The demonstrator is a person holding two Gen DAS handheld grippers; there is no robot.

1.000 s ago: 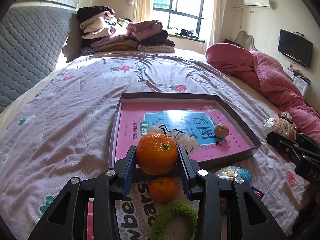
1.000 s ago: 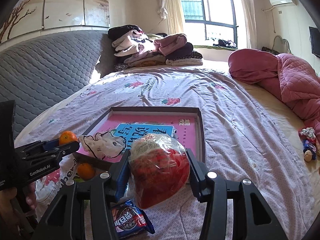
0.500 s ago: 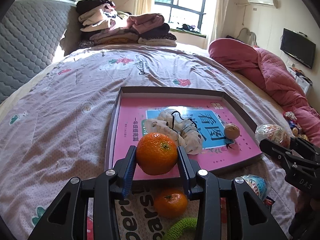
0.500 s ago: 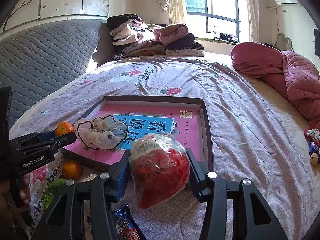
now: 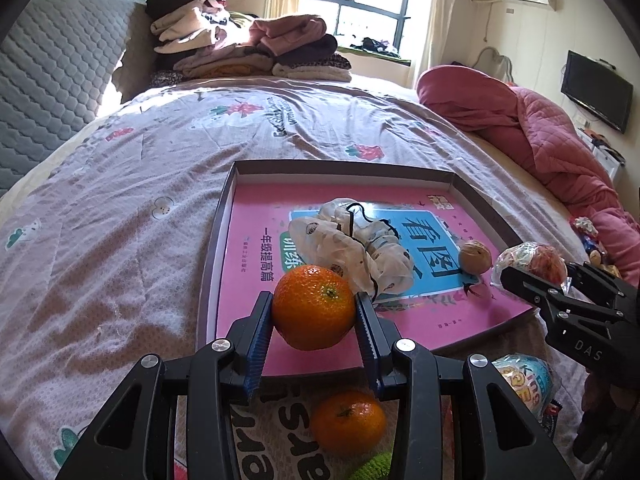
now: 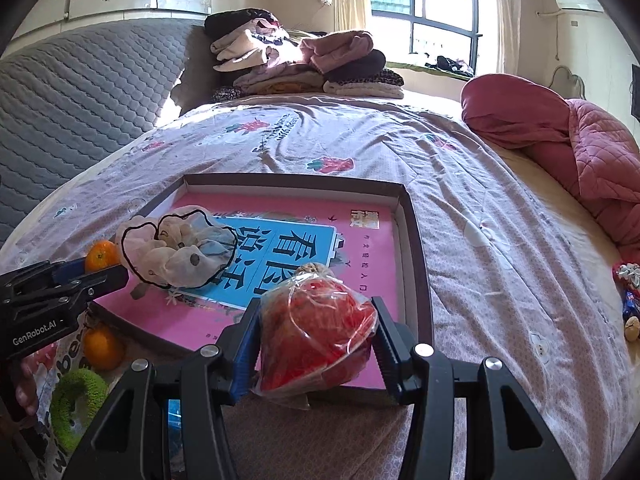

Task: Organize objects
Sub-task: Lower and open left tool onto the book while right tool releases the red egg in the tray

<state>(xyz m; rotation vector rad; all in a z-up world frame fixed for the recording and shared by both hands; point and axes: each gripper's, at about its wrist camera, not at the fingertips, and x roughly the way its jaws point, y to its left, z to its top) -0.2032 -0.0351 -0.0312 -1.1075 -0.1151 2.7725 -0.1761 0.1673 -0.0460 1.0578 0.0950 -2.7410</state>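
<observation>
A shallow brown box tray (image 5: 224,216) (image 6: 416,240) with a pink and blue book lining its bottom lies on the bed. My left gripper (image 5: 315,312) is shut on a large orange (image 5: 314,307), held over the tray's near left corner. My right gripper (image 6: 316,338) is shut on a red fruit wrapped in clear plastic (image 6: 316,338), over the tray's near right edge; that gripper (image 5: 560,292) also shows at the right of the left wrist view. Inside the tray rest a pale scrunchie (image 5: 352,246) (image 6: 176,248) and a walnut (image 5: 475,257) (image 6: 312,270).
In front of the tray lie a second small orange (image 5: 349,422) (image 6: 103,346), a green fuzzy ring (image 6: 76,404) and a blue round snack pack (image 5: 524,380). Folded clothes (image 5: 244,48) are stacked at the headboard. A pink quilt (image 5: 540,136) is bunched on the right, with small items (image 6: 630,304) beside it.
Both grippers have moved forward and down toward the tray with their loads still held. The tray now looks closer and larger in both views.
</observation>
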